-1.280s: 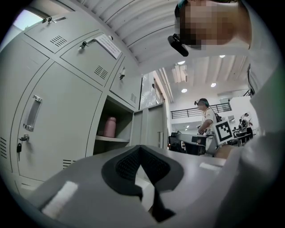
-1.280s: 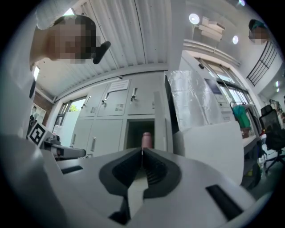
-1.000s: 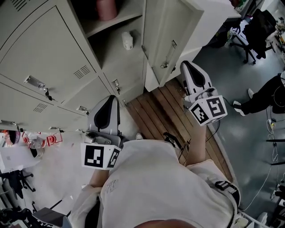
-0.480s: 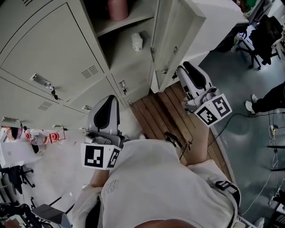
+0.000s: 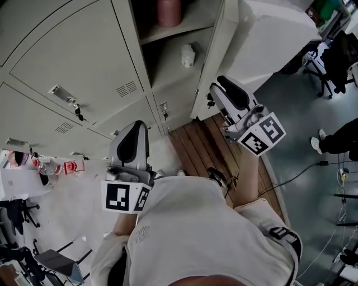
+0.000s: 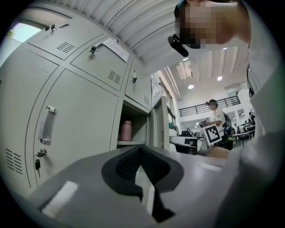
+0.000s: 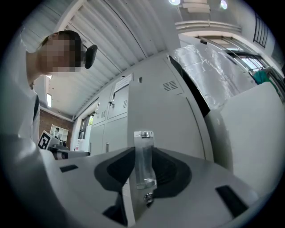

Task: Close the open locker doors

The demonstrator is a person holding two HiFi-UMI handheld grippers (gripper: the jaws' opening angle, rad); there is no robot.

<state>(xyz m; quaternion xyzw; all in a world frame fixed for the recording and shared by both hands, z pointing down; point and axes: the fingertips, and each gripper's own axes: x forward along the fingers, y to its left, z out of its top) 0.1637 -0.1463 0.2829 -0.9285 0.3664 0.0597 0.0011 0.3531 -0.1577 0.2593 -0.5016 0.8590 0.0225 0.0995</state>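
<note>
An open locker (image 5: 168,61) holds a pink bottle (image 5: 168,12) on its shelf and a small white object (image 5: 188,55) below. Its grey door (image 5: 215,50) stands out from the bank, nearly edge-on in the head view. My right gripper (image 5: 214,89) is at that door's lower part. In the right gripper view the metal door handle (image 7: 144,156) stands upright between the jaws, and the right gripper (image 7: 144,164) is shut on it. My left gripper (image 5: 136,125) hangs shut and empty before the closed lockers. The left gripper (image 6: 142,160) faces the pink bottle (image 6: 126,130).
A wooden floor strip (image 5: 201,145) runs under the open door. A white plastic-covered cabinet (image 5: 274,33) stands right of the lockers. Office chairs (image 5: 335,50) and a person's leg (image 5: 341,139) are at the far right. Red items (image 5: 53,166) lie at left.
My right gripper has moved left from beside the door onto its handle. The door now shows more edge-on. The left gripper has stayed put.
</note>
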